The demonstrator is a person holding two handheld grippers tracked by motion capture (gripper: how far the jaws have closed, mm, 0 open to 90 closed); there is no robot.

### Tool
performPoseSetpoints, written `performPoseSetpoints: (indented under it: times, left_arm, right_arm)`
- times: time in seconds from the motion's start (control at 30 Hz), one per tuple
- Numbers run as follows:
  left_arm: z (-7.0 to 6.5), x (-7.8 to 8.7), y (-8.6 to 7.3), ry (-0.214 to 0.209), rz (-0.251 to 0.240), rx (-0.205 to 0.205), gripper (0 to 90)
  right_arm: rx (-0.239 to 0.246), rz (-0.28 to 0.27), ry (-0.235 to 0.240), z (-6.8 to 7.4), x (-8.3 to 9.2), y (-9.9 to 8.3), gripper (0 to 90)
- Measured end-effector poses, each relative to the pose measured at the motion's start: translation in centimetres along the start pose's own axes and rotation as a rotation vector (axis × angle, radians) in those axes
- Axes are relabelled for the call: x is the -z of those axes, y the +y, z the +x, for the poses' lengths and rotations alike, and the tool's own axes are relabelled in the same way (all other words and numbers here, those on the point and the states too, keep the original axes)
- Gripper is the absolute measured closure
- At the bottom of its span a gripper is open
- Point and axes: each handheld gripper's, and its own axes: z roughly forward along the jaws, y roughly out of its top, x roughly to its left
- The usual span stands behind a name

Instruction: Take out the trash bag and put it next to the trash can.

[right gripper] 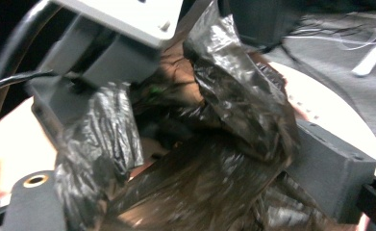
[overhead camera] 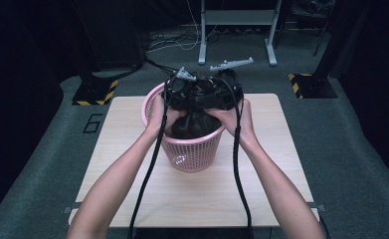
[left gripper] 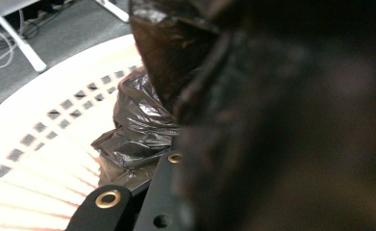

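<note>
the pink basket (overhead camera: 189, 152) is seen standing near the middle of the wooden table (overhead camera: 132, 189), and the black bin bag (overhead camera: 192, 124) is gathered up inside and above its mouth. on the left, the left gripper (overhead camera: 174, 92) is held over the basket's far rim, its jaws pinched tight; in the left gripper view crumpled bag film (left gripper: 137, 130) is bunched right at them, so a fold of the bag appears to be clamped. toward the right, the right gripper (overhead camera: 227, 94) is held close beside it, its jaws standing wide; in the right gripper view a twisted tail of the bag (right gripper: 243, 101) is draped between them, but a firm pinch cannot be made out. the step in hand is judged to be gathering or tying the bag's neck. for this to be done well, the left clamp should be kept steady, the loose tail should be taken near its root by the right jaws, and the film should be pulled evenly so nothing is torn or dragged off the rim
</note>
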Motion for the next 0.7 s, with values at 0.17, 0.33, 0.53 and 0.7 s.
performPoseSetpoints:
  times: [0.17,0.33,0.53,0.7]
  left_arm:
    - [0.5,0.0,0.0,0.013,-0.001,0.019,87.2]
    - [1.6,0.4,-0.2,0.045,-0.013,0.056,87.2]
    - [2.9,2.1,-0.1,0.070,-0.051,0.089,87.4]
    - [3.6,3.9,0.1,0.086,-0.103,0.106,87.4]
  right_arm:
    - [-0.006,0.004,-0.006,-0.2,-0.1,0.2,14.8]
    - [0.022,-0.005,-0.007,0.0,0.8,-0.3,14.9]
    - [0.032,-0.026,-0.015,-0.9,2.7,-1.5,14.4]
    - [0.035,-0.060,-0.052,-2.2,4.2,-3.5,14.2]
